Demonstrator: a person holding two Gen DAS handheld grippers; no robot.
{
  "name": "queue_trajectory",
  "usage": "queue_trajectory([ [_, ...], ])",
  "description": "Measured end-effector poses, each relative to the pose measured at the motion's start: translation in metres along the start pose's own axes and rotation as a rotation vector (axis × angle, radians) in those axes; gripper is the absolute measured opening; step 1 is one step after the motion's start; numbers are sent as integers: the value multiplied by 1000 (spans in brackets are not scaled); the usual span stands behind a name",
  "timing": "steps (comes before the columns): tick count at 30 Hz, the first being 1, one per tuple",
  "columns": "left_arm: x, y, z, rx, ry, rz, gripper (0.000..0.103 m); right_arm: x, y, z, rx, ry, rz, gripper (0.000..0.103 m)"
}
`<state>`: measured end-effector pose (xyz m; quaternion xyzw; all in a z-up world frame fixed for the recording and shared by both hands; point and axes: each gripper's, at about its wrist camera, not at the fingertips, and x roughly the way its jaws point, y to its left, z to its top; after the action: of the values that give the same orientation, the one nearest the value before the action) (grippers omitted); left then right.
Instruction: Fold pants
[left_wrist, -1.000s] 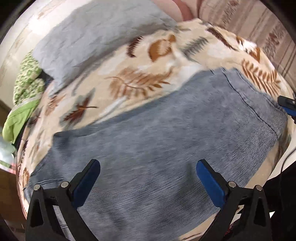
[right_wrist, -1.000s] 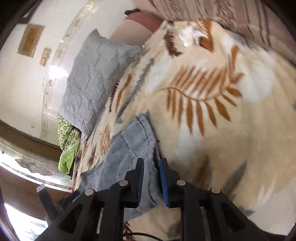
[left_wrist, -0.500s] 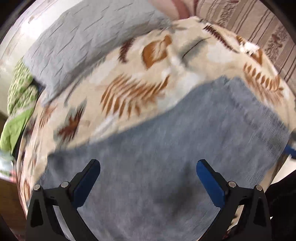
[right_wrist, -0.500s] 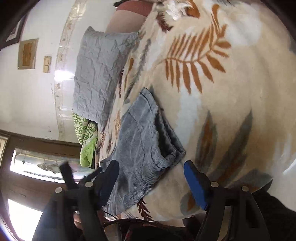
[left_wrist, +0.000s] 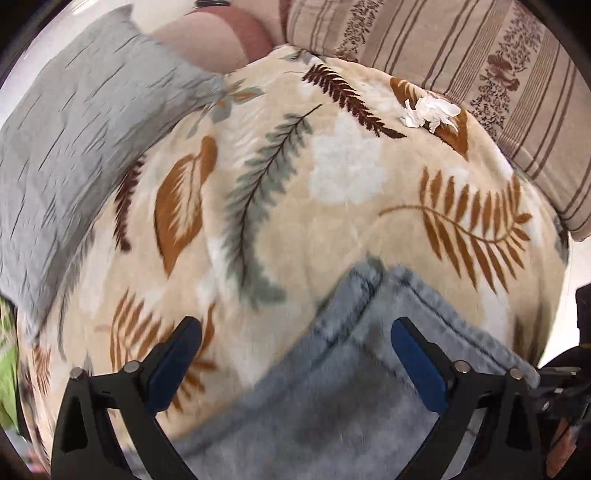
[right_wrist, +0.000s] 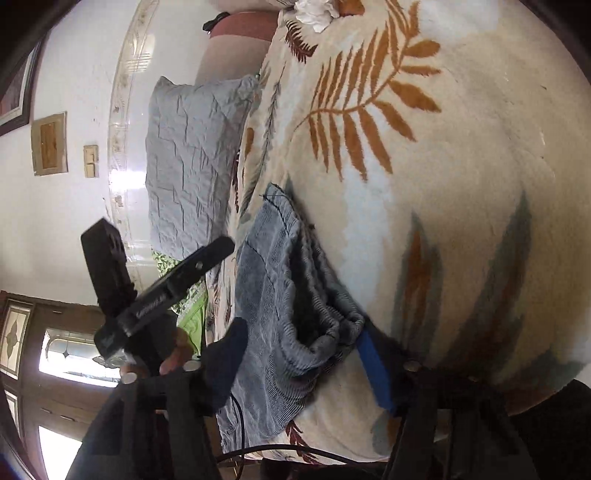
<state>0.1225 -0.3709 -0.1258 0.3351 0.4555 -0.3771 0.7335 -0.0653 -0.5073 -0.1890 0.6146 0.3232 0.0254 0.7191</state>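
Leaf-print bed (left_wrist: 332, 206) ahead, pillow (left_wrist: 74, 147) left; my left gripper (left_wrist: 295, 358) and right gripper (right_wrist: 306, 354) gape, pants (right_wrist: 280, 295) released since earlier.

- A bedroom in a home; the work surface is a bed spread with a cream fleece blanket printed with brown and grey fern leaves (left_wrist: 332, 206)
- A crinkled grey pillow (left_wrist: 74, 140) lies at the bed's head; a beige striped floral cushion (left_wrist: 480, 74) lies along its side
- A white plastered wall (right_wrist: 74, 221) carries small wooden-framed panels (right_wrist: 50, 147)
- A dark wooden door with leaded glass panes (right_wrist: 22, 332) lets in daylight
- A crumpled white tissue (left_wrist: 430, 110) sits on the blanket; green patterned cloth (right_wrist: 192, 306) is bunched beside the pillow
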Motion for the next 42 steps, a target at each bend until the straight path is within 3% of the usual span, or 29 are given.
queue_trajectory([
  [1, 4, 1, 4, 6, 11, -25, 90, 1, -2, 2, 3, 2, -5, 38],
  [3, 16, -3, 12, 18, 48, -96, 77, 2, -8, 4, 20, 12, -8, 34],
  [8, 30, -22, 12, 105, 95, -208, 73, 5, -9, 6, 20, 40, 16, 33],
  [11, 37, -30, 11, 152, 108, -213, 70, 6, -11, 7, 34, 44, 15, 34],
  [15, 42, -28, 17, 140, 129, -284, 53, 9, -6, 6, 7, 38, -3, 34],
  [18, 45, -32, 20, 161, 129, -294, 43, 11, 0, 5, -39, 46, -15, 35],
  [25, 32, -36, 12, 159, 68, -265, 12, 9, 34, -5, -237, 2, -51, 24],
  [31, -10, -20, -2, 111, -48, -270, 11, 13, 70, -22, -404, -47, -76, 22],
  [35, -46, 13, -16, 80, -113, -270, 11, 16, 98, -41, -541, -80, -56, 22],
  [42, -86, 79, -75, 11, -179, -225, 11, 45, 148, -91, -813, -58, -27, 22],
])
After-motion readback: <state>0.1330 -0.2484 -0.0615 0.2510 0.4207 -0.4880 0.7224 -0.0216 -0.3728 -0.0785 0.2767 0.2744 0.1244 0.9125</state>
